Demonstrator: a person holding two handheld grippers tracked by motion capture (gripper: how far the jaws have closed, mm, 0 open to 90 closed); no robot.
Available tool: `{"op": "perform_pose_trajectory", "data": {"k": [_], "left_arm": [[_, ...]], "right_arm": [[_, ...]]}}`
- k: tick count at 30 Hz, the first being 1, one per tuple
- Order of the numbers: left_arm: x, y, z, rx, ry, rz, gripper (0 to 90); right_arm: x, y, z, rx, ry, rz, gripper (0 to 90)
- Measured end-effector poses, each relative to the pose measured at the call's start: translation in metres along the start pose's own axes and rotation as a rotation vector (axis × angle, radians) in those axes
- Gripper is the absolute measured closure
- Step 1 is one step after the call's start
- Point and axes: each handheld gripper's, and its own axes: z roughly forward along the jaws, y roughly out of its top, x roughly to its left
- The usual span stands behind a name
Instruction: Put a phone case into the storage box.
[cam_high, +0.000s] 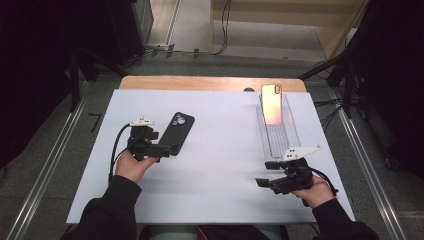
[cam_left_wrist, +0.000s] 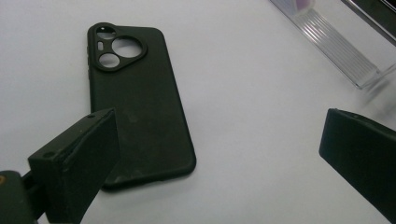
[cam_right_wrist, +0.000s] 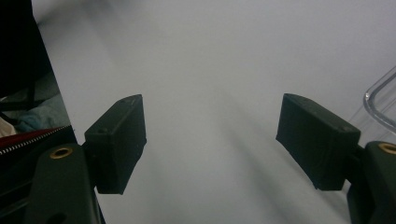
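Observation:
A black phone case (cam_high: 178, 130) lies flat on the white table (cam_high: 220, 170), camera cutout at its far end. My left gripper (cam_high: 161, 145) is at the case's near end. In the left gripper view the case (cam_left_wrist: 140, 107) lies slantwise, and its near corner is hidden behind one jaw of the open left gripper (cam_left_wrist: 219, 158). Nothing is between the jaws. My right gripper (cam_high: 266, 173) hovers at the front right, just before the near end of a clear holder (cam_high: 280, 135). In its own view the right gripper (cam_right_wrist: 210, 140) stands wide open over bare table.
A phone with a glowing orange-pink face (cam_high: 271, 103) leans upright at the far end of the clear holder, whose ribbed end (cam_left_wrist: 336, 46) and rim (cam_right_wrist: 380, 98) appear in the gripper views. The table's front edge and a red zipped item (cam_right_wrist: 28, 140) lie near the right gripper.

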Motion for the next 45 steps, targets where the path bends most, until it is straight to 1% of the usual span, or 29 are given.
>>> {"op": "perform_pose_trajectory", "data": {"k": [3,7,10,11,13,17,23,25,29,31,38,39,44,45], "left_arm": [[0.002,0.003,0.004,-0.001,0.018,-0.001,0.0],[0.003,0.009,0.011,0.000,0.068,-0.002,0.0],[0.004,0.014,0.017,-0.010,0.089,-0.001,0.0],[0.005,0.016,0.019,-0.006,0.103,0.009,0.0],[0.006,0.020,0.024,-0.005,0.120,0.010,0.0],[0.008,0.025,0.032,-0.005,0.122,0.002,0.0],[0.011,0.035,0.045,-0.014,0.149,0.013,0.0],[0.012,0.037,0.049,-0.015,0.152,0.017,0.0],[0.016,0.041,0.056,-0.024,0.166,0.007,0.0],[0.017,0.043,0.059,-0.022,0.172,0.009,0.0],[0.024,0.045,0.068,-0.030,0.183,-0.008,0.0],[0.025,0.045,0.069,-0.032,0.190,-0.010,0.0],[0.026,0.044,0.072,-0.037,0.201,-0.003,0.0],[0.026,0.044,0.073,-0.030,0.209,0.002,0.0]], "right_arm": [[0.000,0.000,0.000,-0.003,-0.002,0.001,22.1],[-0.001,0.000,-0.001,-0.006,-0.003,0.002,22.1],[-0.001,0.000,-0.001,-0.009,-0.003,0.003,22.1],[-0.001,0.000,-0.001,-0.011,-0.001,0.006,22.1],[-0.002,0.000,-0.001,-0.013,-0.002,0.008,22.1],[-0.002,0.000,-0.001,-0.013,-0.003,0.007,22.1],[-0.003,0.000,-0.001,-0.016,-0.001,0.007,22.1],[-0.003,0.000,0.000,-0.016,0.002,0.009,22.1],[-0.005,0.001,0.001,-0.019,0.001,0.007,22.1],[-0.005,0.001,0.001,-0.018,0.000,0.010,22.1],[-0.005,-0.001,-0.001,-0.023,-0.008,0.011,22.1],[-0.005,-0.001,-0.002,-0.024,-0.010,0.011,22.1],[-0.006,-0.002,-0.003,-0.026,-0.013,0.016,22.1],[-0.006,-0.002,-0.003,-0.027,-0.014,0.016,22.1]]}}
